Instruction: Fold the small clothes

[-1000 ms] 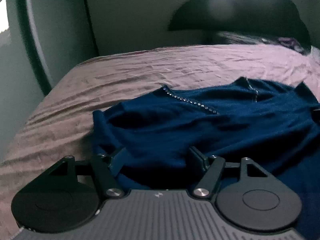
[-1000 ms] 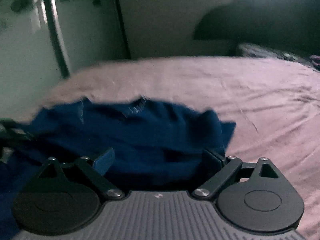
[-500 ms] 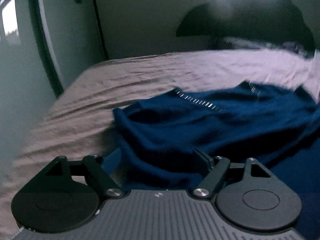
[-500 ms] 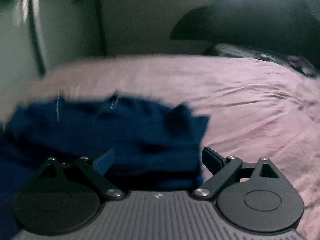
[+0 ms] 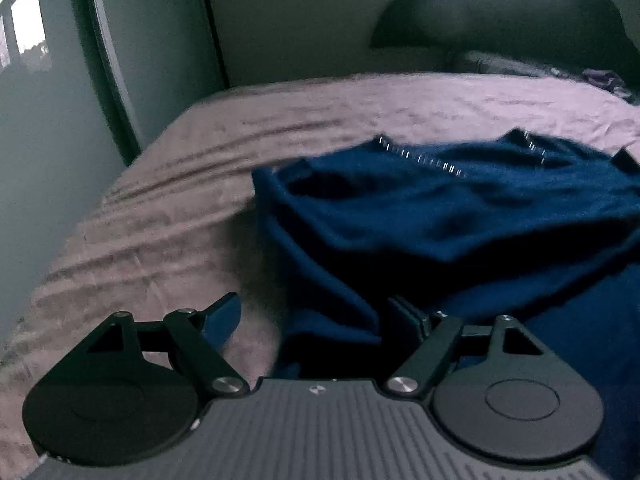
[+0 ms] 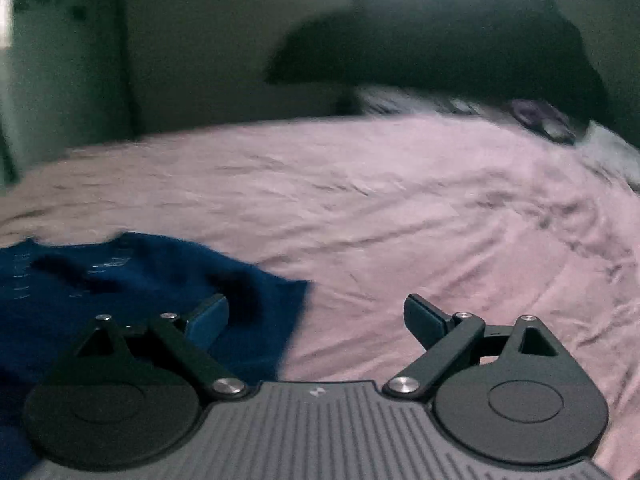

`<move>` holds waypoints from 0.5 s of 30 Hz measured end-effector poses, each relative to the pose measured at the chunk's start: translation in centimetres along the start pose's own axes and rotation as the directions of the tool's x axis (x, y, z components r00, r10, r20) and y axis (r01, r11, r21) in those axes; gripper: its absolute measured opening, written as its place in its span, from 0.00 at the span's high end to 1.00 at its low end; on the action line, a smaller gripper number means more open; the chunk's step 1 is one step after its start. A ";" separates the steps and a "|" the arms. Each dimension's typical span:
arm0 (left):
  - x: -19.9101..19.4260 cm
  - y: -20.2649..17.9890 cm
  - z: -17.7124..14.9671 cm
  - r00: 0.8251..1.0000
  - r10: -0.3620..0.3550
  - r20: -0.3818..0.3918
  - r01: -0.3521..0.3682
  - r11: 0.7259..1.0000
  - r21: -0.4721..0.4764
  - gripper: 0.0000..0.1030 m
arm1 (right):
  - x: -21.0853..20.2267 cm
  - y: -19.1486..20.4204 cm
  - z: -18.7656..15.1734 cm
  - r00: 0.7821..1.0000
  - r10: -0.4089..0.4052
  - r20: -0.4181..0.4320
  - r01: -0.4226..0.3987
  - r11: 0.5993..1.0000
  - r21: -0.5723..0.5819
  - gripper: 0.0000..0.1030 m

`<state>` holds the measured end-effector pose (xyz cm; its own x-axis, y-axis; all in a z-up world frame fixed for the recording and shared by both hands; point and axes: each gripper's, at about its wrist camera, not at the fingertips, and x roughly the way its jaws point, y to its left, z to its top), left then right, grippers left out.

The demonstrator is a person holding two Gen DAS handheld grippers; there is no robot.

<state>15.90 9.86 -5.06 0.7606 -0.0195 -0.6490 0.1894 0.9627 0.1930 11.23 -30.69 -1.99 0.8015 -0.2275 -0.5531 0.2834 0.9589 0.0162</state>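
One dark blue garment [image 5: 440, 216] is being shown lying crumpled on one bed covered by a pinkish sheet [image 5: 168, 216], and two grippers are being held low over it, one per view. No second piece of clothing can be made out on the sheet near the grippers.

In the left wrist view, two short rows of small pale studs [image 5: 420, 158] are being displayed along the garment's far edge, and a pale panel with a dark curved frame [image 5: 108, 64] is being seen beside the bed on the left. Neither is being shown clearly in the right wrist view, where the garment [image 6: 132, 280] is being confined to the lower left, blurred, while a wide stretch of bare sheet [image 6: 420, 208] is being exposed to its right. A dark rounded shape [image 6: 440, 40] is being seen beyond the bed's far edge in both views, with some purple-grey fabric [image 6: 536, 116] heaped under it; what either is cannot be told.

The left gripper [image 5: 316, 320] is being held with its jaws spread wide, nothing clamped between them; a near fold of the garment is being seen between the fingers, but whether it is being touched cannot be told. The right gripper [image 6: 316, 316] is likewise being held wide apart and empty, its left finger [image 6: 208, 316] over the garment's edge and its right finger [image 6: 424, 316] over bare sheet.
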 end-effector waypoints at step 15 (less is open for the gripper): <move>-9.0 2.3 -3.8 0.999 0.037 0.030 -0.034 0.995 -0.098 0.17 | -8.4 3.2 -4.9 0.985 0.169 -0.037 -0.170 0.985 -0.031 0.01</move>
<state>7.11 13.25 -1.51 0.7851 0.0078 -0.6194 0.1018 0.9847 0.1415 2.81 -24.93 -1.39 0.8175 -0.0558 -0.5732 0.1266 0.9884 0.0844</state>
